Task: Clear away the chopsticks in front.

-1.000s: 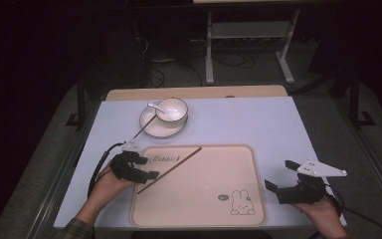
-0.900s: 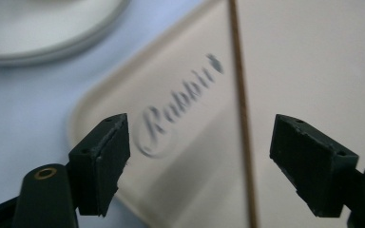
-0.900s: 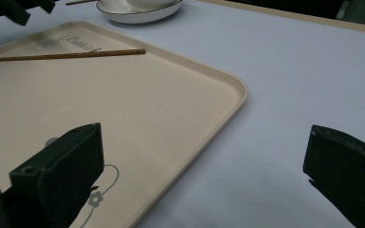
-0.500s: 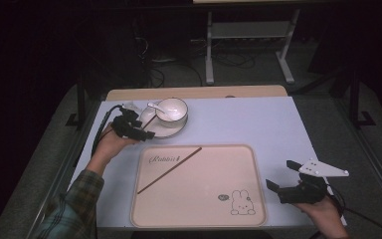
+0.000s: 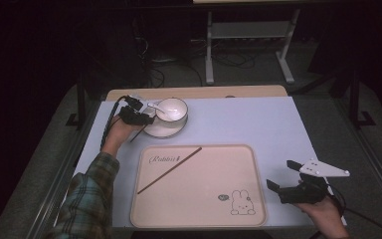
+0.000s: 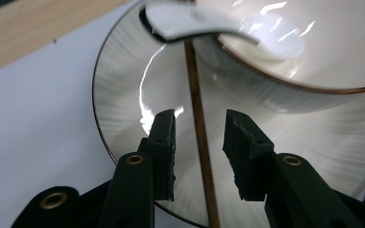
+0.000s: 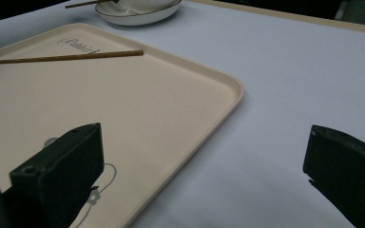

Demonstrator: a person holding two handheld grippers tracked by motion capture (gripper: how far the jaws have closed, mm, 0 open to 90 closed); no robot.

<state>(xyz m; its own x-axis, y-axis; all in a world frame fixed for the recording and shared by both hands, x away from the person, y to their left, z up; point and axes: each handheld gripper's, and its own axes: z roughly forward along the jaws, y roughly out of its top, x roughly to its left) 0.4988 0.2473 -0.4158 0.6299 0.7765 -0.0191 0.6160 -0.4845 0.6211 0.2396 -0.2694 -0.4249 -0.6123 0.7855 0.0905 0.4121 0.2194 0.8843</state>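
Nearest, the right gripper (image 5: 289,180) rests wide open and empty on the counter (image 5: 258,119) just right of the tray (image 5: 199,219). 1 chopstick (image 5: 169,170) lies on the tray. Beyond the tray's far left corner, the left gripper (image 6: 198,137) straddles a 2nd chopstick (image 6: 197,109) lying across the saucer (image 6: 123,95), jaws narrowly apart, not touching it. It looks thin, stiff, light and likely to roll; mid-shaft seems the best hold. 1 bowl (image 5: 173,108) and 1 spoon (image 5: 155,107) sit there.

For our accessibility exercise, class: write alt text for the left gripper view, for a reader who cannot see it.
The left gripper, open, straddles a thin brown chopstick lying across a white plate without touching it. A white bowl stands on the plate behind, a white spoon reaching over its rim.
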